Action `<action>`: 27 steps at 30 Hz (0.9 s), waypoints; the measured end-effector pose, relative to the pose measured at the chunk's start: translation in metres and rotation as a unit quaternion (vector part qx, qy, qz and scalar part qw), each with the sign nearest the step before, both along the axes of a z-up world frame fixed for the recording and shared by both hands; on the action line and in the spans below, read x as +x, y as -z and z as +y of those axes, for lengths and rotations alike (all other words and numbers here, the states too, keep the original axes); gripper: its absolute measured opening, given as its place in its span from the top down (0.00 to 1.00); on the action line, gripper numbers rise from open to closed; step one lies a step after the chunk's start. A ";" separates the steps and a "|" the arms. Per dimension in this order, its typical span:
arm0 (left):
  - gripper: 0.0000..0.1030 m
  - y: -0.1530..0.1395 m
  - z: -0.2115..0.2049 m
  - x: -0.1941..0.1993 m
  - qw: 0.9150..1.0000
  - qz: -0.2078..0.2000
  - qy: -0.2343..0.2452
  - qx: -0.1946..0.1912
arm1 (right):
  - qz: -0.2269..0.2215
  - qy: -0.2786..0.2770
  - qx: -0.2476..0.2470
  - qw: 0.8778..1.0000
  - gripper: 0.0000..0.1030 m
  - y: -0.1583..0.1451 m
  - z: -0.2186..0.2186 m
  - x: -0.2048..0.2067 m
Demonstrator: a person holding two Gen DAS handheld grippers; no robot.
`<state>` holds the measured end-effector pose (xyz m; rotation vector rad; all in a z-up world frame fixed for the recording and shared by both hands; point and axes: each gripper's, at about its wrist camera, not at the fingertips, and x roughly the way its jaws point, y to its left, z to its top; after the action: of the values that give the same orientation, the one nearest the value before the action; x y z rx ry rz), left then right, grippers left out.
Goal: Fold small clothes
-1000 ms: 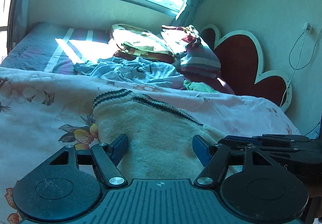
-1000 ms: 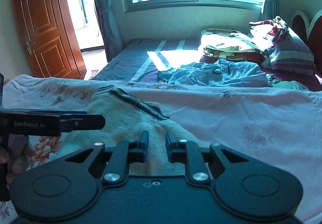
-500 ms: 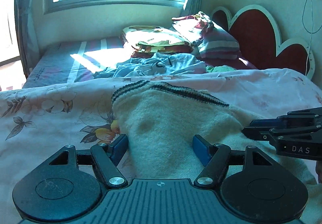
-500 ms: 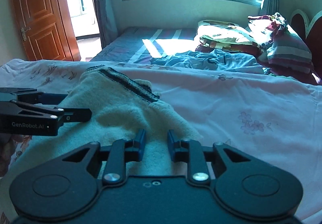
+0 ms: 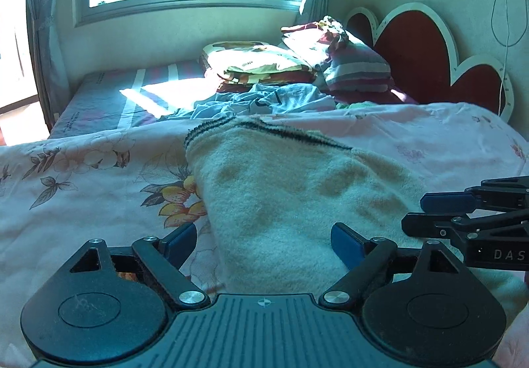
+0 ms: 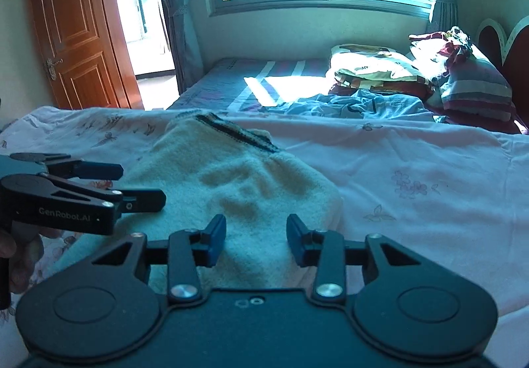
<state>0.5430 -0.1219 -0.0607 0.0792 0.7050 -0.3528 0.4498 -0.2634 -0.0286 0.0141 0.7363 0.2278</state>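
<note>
**Both grippers spread above the cream knit**

Under your left gripper (image 5: 261, 240) the near end of the cream knit garment (image 5: 281, 199) runs beneath the housing, so its lower hem is hidden from both cameras. Your left jaws have just been opening and stand wide, the garment's left edge lying between the blue pads untouched. Your right gripper (image 6: 256, 239) has also just been opening; its jaws stand apart above the fabric, gripping nothing. Whether either set of fingertips brushes the pile you cannot tell.

Only the right wrist view shows your hand (image 6: 15, 255) on the left handle, cut off at the frame's edge, and the wooden door (image 6: 77, 34) beyond. Only the left wrist view shows the heart-shaped headboard (image 5: 420, 50) in full.

Both grippers tilt down toward the bed, side by side, the right one's fingers crossing in from the right edge of the left view.

Farther off, the garment's dark-striped band (image 6: 236, 133) lies on the pink floral sheet (image 5: 82, 183); behind it a crumpled blue cloth (image 5: 264, 102) and stacked bedding (image 6: 380, 70).
</note>
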 end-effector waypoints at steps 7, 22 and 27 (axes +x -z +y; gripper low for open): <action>0.15 -0.008 0.001 -0.012 1.000 -0.003 -0.005 0.010 | -0.009 0.035 0.039 0.999 0.60 -0.012 -0.012 -0.013; 0.15 -0.002 0.059 -0.021 0.982 0.117 0.005 -0.151 | 0.087 0.122 0.328 0.933 0.31 0.022 -0.095 -0.035; 0.15 0.017 0.062 -0.010 0.966 0.167 0.022 -0.194 | 0.128 0.102 0.339 0.926 0.36 0.044 -0.092 -0.023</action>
<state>0.5329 -0.0599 -0.0781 -0.3441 0.9565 -0.5483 0.4269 -0.3549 -0.0727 0.7911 0.8787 0.2746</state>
